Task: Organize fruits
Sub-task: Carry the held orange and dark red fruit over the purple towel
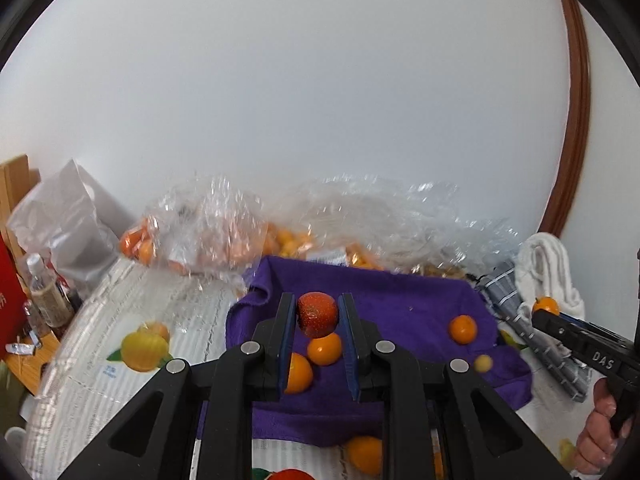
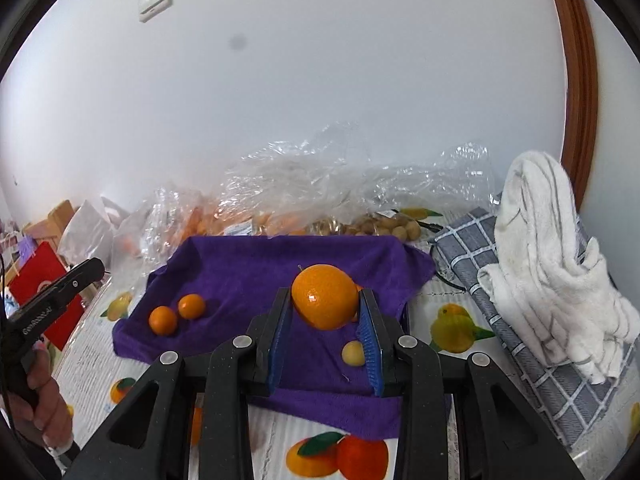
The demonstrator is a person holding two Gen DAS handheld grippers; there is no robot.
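Left wrist: claw [image 1: 318,314] grips red fruit [image 1: 317,314].

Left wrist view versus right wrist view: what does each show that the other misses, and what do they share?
Only the left wrist view shows the left gripper shut on a speckled red-orange fruit, and clear bottles at the left edge.

Only the right wrist view shows the right gripper shut on a large orange, and small round tan fruits in a bag.

Both show the purple towel with small oranges and a pale yellow ball-shaped fruit on it, crinkled clear plastic bags, the white towel and the grey checked cloth.
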